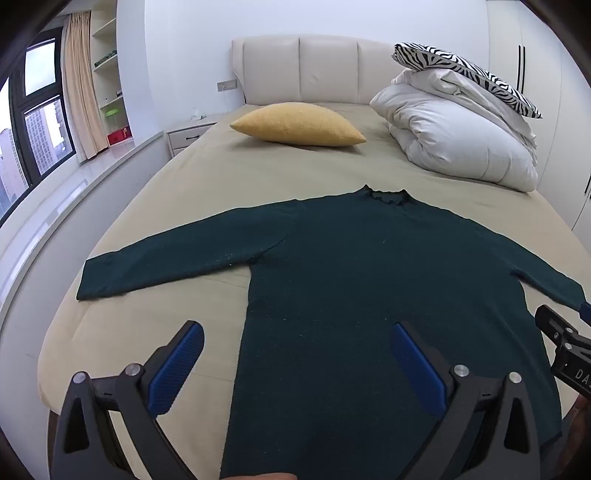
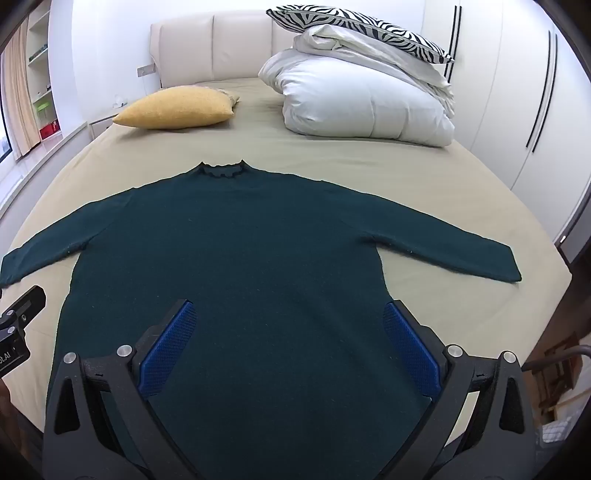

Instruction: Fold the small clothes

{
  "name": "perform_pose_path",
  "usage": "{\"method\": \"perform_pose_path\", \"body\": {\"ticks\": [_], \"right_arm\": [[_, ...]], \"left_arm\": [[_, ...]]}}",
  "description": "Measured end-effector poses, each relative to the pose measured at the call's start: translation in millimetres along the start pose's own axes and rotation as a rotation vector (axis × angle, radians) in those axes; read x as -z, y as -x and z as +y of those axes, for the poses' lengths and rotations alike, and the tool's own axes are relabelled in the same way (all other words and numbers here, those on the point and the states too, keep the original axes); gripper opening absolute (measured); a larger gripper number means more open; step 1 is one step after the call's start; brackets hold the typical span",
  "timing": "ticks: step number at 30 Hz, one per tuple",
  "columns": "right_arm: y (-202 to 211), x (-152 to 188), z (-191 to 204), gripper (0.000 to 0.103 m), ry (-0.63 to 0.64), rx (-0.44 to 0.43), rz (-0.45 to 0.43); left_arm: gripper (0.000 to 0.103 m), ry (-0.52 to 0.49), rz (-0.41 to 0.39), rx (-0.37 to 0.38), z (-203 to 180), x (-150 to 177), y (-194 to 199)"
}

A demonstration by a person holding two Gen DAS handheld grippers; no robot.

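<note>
On the bed (image 2: pixel 424 173) a green sweater (image 2: pixel 236 251) lies flat (unfolded), left gripper (image 1: pixel 297 354) and right gripper (image 2: pixel 288 332) spread wide above its hem, likely needing a sleeve pinched first.

Dk green sweater (image 2: pixel 236 236), yellow cushion (image 2: pixel 177 108), zebra-print pillow (image 2: pixel 354 22), beige sheet (image 2: pixel 369 162).

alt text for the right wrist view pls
A dark green sweater lies spread flat on a beige bed, sleeves out to both sides, with the open right gripper poised over its lower body. Beyond it sit a yellow cushion and a white duvet.
</note>
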State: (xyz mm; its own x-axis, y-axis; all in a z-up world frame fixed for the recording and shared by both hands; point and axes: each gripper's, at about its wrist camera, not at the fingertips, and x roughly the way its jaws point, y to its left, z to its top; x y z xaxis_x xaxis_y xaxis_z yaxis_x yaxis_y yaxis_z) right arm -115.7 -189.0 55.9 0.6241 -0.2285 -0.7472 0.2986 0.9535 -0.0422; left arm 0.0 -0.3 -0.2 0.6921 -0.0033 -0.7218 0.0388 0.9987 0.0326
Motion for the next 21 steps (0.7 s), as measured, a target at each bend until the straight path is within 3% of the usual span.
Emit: {"method": "perform_pose_path", "body": {"ticks": [21], "right_arm": [[3.5,6.4,6.4,0.103,0.008,0.000,0.001]], "left_arm": [[0.103,0.012,-0.016,0.002,-7.3,-1.8,6.5]]}}
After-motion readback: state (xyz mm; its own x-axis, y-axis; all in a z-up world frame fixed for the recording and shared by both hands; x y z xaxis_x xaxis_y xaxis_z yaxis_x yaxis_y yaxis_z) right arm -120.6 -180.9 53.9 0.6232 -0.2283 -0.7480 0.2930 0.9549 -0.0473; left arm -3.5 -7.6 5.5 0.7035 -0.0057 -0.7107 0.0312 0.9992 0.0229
